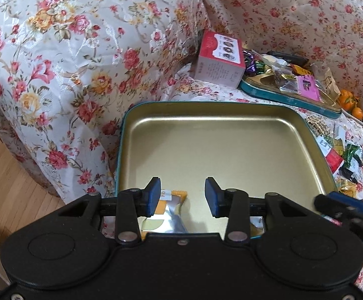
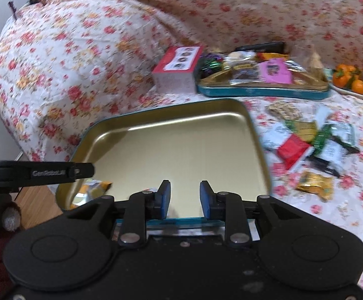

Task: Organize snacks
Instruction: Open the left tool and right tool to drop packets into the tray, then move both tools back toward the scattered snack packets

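Observation:
An open gold tin (image 1: 206,103) (image 2: 156,111) with a teal outside lies on the flowered cloth. My left gripper (image 1: 183,196) hangs open over its near edge. An orange and silver snack packet (image 1: 167,212) (image 2: 94,187) lies in the tin's near left corner, beside the left pad (image 1: 154,195), and nothing presses on it. My right gripper (image 2: 184,200) is over the tin's near rim with a clear gap between its blue pads (image 2: 205,200) and nothing in it. It shows blurred at the right edge of the left wrist view.
A second teal tin (image 1: 289,97) (image 2: 256,92) heaped with snacks sits behind, next to a red and pink box (image 1: 219,60) (image 2: 179,67). Loose packets (image 1: 336,152) (image 2: 306,145) lie right of the gold tin. Oranges (image 1: 354,105) (image 2: 351,80) sit far right. Wooden floor (image 1: 6,175) is at left.

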A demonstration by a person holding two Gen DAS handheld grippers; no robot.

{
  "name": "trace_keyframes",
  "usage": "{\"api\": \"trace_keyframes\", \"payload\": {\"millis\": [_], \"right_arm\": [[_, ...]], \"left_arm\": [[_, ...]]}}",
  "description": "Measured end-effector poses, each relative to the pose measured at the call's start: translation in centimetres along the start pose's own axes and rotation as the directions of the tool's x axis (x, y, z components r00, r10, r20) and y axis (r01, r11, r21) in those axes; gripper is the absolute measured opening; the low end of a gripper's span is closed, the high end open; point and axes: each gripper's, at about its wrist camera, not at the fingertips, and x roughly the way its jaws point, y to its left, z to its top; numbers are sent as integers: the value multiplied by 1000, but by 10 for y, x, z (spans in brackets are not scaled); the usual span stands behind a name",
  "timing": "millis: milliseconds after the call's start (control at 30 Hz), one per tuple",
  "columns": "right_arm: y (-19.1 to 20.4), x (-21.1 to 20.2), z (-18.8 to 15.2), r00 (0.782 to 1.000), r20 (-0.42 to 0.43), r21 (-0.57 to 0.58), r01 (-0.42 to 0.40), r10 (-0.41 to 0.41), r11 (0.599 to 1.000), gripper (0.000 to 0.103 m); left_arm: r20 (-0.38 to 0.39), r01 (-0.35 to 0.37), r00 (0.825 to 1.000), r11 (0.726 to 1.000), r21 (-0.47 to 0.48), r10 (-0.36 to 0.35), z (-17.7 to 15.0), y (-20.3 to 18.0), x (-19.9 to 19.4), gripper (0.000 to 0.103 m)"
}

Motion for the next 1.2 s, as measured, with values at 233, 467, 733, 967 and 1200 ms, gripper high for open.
{"api": "trace_keyframes", "payload": {"millis": [233, 467, 733, 967, 1200], "right_arm": [[-55, -26, -10, 994, 39, 85, 100, -104, 991, 31], [-121, -47, -35, 967, 30, 207, 242, -254, 948, 34], [-170, -53, -56, 945, 7, 277, 313, -328, 908, 34], [-190, -44, -60, 946, 4, 311, 308, -325, 899, 36], [-205, -38, -63, 947, 9, 343, 298, -321, 890, 36]], "left_arm": [[47, 29, 998, 999, 17, -30, -7, -6, -3, 49], [136, 47, 989, 993, 110, -62, -20, -27, -10, 49], [138, 66, 985, 971, 230, -100, -40, -75, -16, 49], [150, 113, 975, 945, 306, -166, -39, -131, -39, 49], [86, 175, 972, 918, 356, -219, -29, -188, -28, 49]]}}
